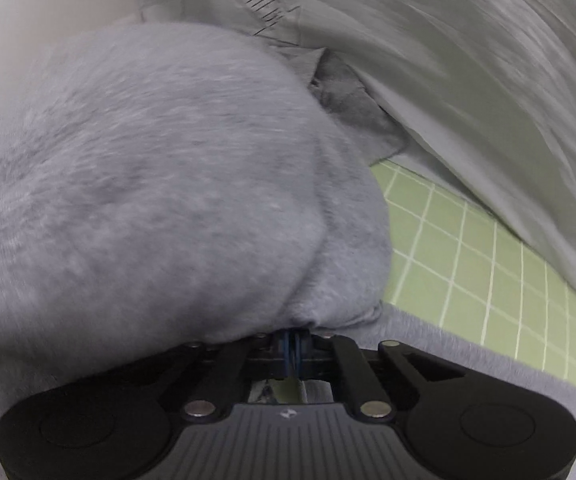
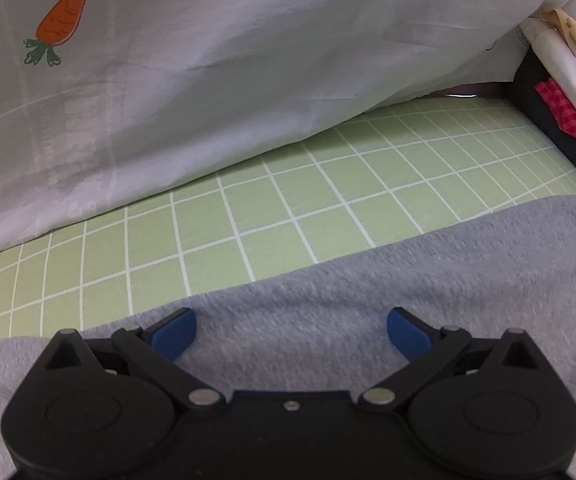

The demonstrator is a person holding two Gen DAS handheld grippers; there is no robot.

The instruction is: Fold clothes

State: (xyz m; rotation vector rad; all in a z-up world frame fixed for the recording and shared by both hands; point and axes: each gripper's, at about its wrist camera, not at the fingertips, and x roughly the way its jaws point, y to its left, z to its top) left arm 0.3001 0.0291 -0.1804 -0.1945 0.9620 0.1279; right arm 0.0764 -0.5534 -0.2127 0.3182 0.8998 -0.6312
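Observation:
A grey fleece garment point(image 1: 147, 184) bulges up in front of the left wrist view. My left gripper point(image 1: 294, 336) is shut on a bunched fold of it, and the cloth hides the fingertips. In the right wrist view the same grey garment point(image 2: 368, 280) lies flat on the green checked sheet point(image 2: 288, 208). My right gripper point(image 2: 291, 330) is open just above the garment, its blue pads point(image 2: 173, 330) wide apart with nothing between them.
A white quilt with a carrot print point(image 2: 207, 60) lies along the far side; it also shows in the left wrist view point(image 1: 448, 60). A stack of folded clothes point(image 2: 560, 92) sits at the far right. The green sheet point(image 1: 468, 252) shows right of the bulge.

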